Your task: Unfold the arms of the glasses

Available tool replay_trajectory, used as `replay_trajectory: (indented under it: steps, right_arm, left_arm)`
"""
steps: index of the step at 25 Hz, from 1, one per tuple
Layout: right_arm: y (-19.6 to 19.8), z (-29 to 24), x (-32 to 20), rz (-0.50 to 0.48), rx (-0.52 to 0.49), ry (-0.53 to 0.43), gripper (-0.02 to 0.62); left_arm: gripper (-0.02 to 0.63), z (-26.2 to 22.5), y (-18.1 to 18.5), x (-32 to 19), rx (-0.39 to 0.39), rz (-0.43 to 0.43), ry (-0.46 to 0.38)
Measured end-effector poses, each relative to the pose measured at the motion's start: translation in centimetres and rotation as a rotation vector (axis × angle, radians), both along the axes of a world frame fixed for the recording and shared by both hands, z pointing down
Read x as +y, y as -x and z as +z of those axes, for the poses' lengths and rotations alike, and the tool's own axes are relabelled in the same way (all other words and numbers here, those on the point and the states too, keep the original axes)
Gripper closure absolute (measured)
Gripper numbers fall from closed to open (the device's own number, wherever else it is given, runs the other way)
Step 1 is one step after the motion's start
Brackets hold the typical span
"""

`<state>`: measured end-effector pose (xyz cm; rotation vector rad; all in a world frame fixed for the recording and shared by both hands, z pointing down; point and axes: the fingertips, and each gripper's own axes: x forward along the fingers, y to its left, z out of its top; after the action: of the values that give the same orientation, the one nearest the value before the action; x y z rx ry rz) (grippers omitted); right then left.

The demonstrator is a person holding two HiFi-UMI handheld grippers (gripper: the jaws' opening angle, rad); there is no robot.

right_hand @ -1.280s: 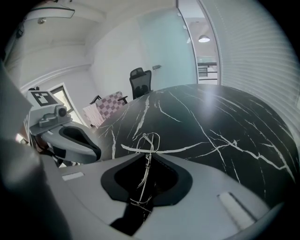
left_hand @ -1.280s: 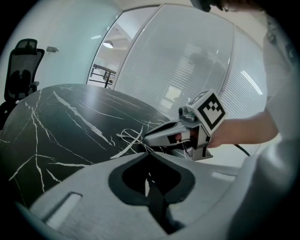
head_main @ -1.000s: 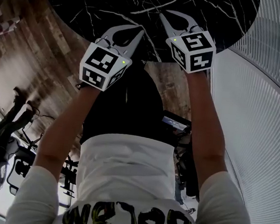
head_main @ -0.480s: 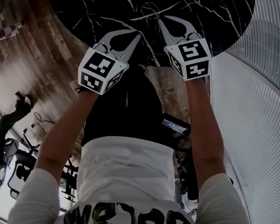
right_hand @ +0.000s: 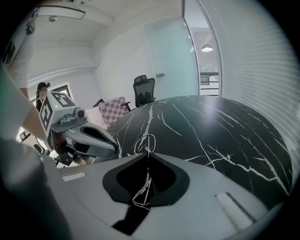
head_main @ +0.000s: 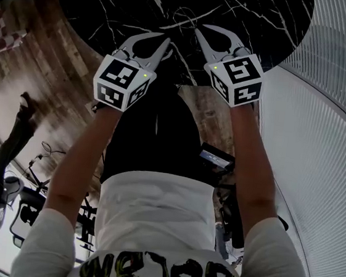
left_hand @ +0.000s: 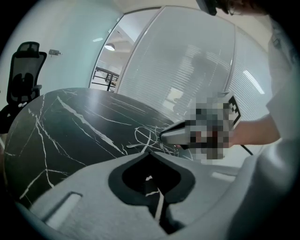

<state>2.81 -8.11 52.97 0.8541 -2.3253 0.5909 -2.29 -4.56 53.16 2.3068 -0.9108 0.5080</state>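
Observation:
Thin wire-framed glasses point(head_main: 185, 12) lie over the black marble table point(head_main: 114, 4) just beyond both grippers. My right gripper point(head_main: 197, 31) is shut on the glasses. In the right gripper view one wire lens loop point(right_hand: 144, 142) stands out past the closed tips point(right_hand: 147, 153), and more wire runs back through the hollow between the jaws. My left gripper point(head_main: 168, 40) is shut, its tips point(left_hand: 149, 151) close beside the frame point(left_hand: 144, 136) and next to the right gripper's nose point(left_hand: 161, 136). Nothing shows clamped in the left jaws.
The round table's near edge curves under both wrists, with wood-look floor point(head_main: 37, 76) below it. A ribbed glass wall point(head_main: 328, 134) rises on the right. Beyond the table stand a black office chair point(right_hand: 143, 91) and a checked chair point(right_hand: 110, 108).

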Motion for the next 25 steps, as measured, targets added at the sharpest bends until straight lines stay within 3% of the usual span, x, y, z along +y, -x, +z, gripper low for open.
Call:
replay_trajectory:
  steps: [6, 12, 17, 25]
  right_arm:
    - [0.0, 0.2, 0.1, 0.006, -0.02, 0.012, 0.588]
    - [0.0, 0.5, 0.2, 0.007, -0.02, 0.016, 0.588]
    - [-0.1, 0.5, 0.2, 0.008, -0.029, 0.02, 0.588]
    - [0.1, 0.1, 0.4, -0.007, -0.072, 0.017, 0.588]
  left_arm:
    - [0.55, 1.1, 0.3, -2.8, -0.162, 0.123, -0.156]
    - [0.501, 2.4, -0.9, -3.9, -0.312, 0.382, -0.3]
    - [0.471, 3.4, -2.0, -3.2, -0.36, 0.559, -0.308]
    - [0.441, 4.0, -3.0, -3.1, -0.389, 0.617, -0.317]
